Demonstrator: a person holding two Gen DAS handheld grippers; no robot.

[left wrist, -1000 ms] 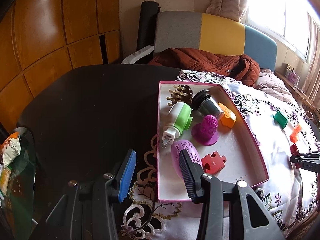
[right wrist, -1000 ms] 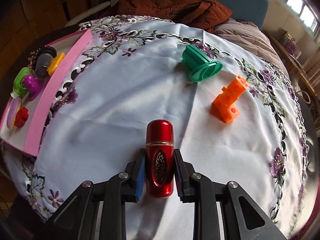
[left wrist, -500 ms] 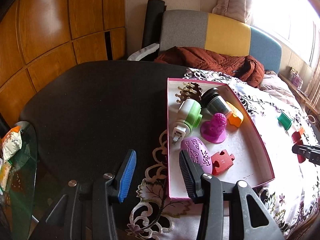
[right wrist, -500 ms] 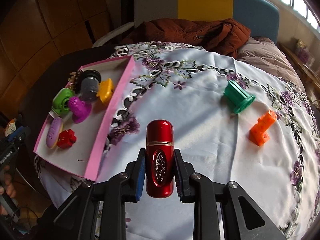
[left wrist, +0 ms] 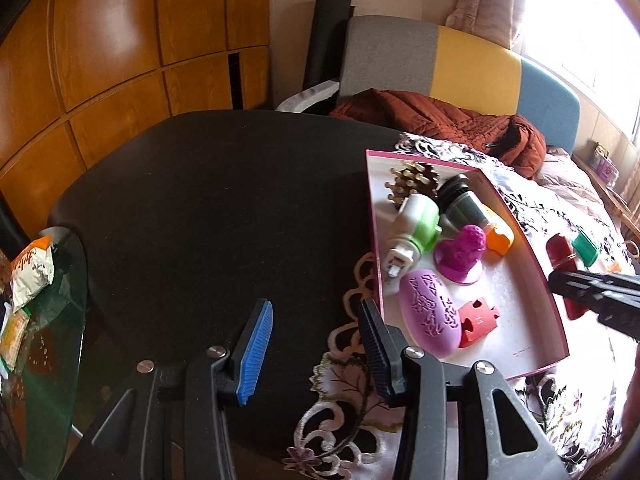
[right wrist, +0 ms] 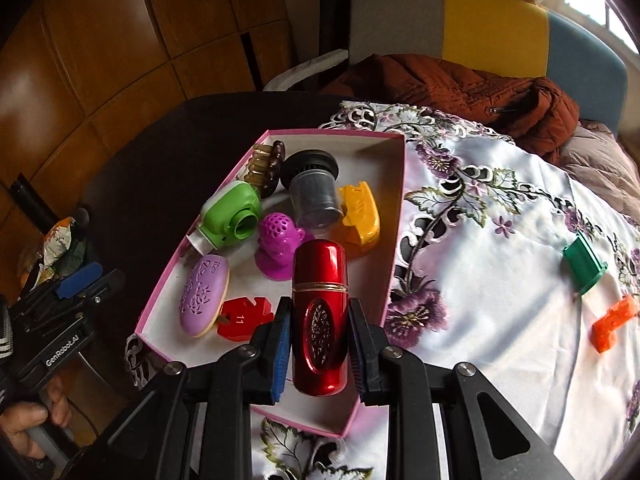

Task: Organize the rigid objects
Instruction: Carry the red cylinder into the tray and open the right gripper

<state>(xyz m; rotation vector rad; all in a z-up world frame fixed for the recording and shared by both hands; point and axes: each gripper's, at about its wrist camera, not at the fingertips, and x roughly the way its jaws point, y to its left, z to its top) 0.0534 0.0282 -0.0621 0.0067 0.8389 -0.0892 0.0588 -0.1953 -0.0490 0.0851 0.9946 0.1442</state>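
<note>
Over the near right of the pink box (right wrist: 394,216), the right gripper (right wrist: 319,344) clamps a red bottle (right wrist: 320,312). Inside lie a lilac oval (right wrist: 204,296), red puzzle piece (right wrist: 240,318), green plug (right wrist: 230,214), magenta dome (right wrist: 278,240), grey cup (right wrist: 314,196) and yellow clip (right wrist: 360,212). The left gripper (left wrist: 314,336) hangs empty, jaws apart, at the box's left.

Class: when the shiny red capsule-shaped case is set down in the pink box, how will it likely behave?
The red case looks glossy and hard, so probably slippery between the pads. Its rounded body may roll if laid down. Stood upright in the pink box, it might tip.

Red puzzle piece (right wrist: 240,318) reads "11"; left tongs (right wrist: 86,280), "GenRobot.AI".
</note>
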